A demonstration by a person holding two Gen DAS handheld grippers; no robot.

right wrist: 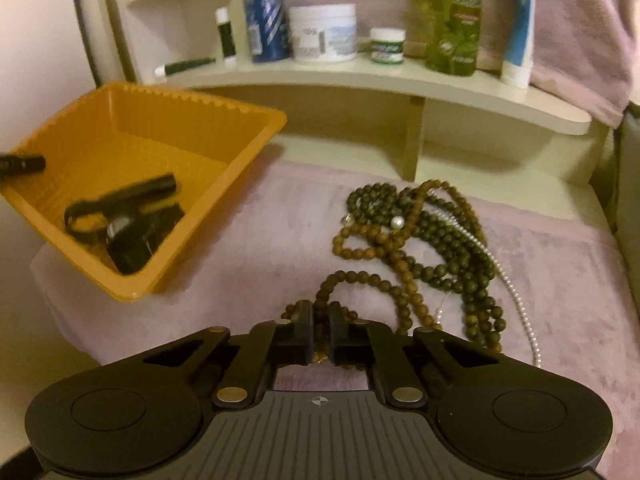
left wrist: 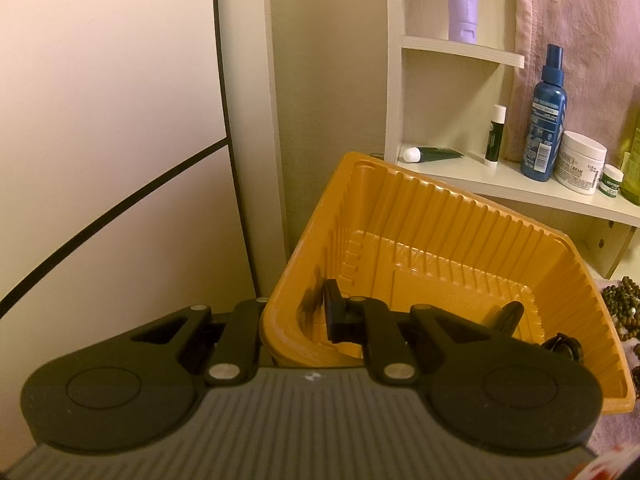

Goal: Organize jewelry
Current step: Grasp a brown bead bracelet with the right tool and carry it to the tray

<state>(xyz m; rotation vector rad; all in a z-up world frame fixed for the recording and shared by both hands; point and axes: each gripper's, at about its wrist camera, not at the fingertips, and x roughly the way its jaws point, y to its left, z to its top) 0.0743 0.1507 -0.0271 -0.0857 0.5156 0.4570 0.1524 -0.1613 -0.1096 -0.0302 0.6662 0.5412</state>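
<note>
Pink cloth [right wrist: 256,216] covers the desk, reaching to its near edge in the right wrist view. Curved shelf [right wrist: 360,76] runs along the back edge, more shelves stacked at its left end.

Orange tray [right wrist: 224,148] sits tilted at the cloth's left edge, near corner raised, wall ribbed. Left gripper [left wrist: 296,316] is clamped on the tray's near-left rim: one finger inside the tray, the other outside, wall pinched between. Nothing but a small black ring [left wrist: 562,346] shows on the tray floor, by its right wall; what it is, cannot tell.

Bead pile [right wrist: 416,248] lies on the cloth right of the tray, well apart from it: dark green strand [right wrist: 452,252], brown strand [right wrist: 360,240], thin silver chain [right wrist: 516,300], all tangled. Pile stretches from mid cloth to the near edge.

Right gripper [right wrist: 320,332] is at the near end of the pile, jaws nearly together, pinching a bunch of brown beads; beads show above and between the fingers. Right view is slightly motion-blurred.

On the shelf, left to right: green tube [right wrist: 188,65] lying flat, lip balm [right wrist: 226,32], blue spray bottle [right wrist: 264,12], white jar [right wrist: 324,32], small jar [right wrist: 387,46], green bottle [right wrist: 454,16], blue-white tube [right wrist: 518,24]. Pink towel [right wrist: 580,28] hangs at the right end. Purple tube [left wrist: 463,0] stands on the upper shelf in the left wrist view.
</note>
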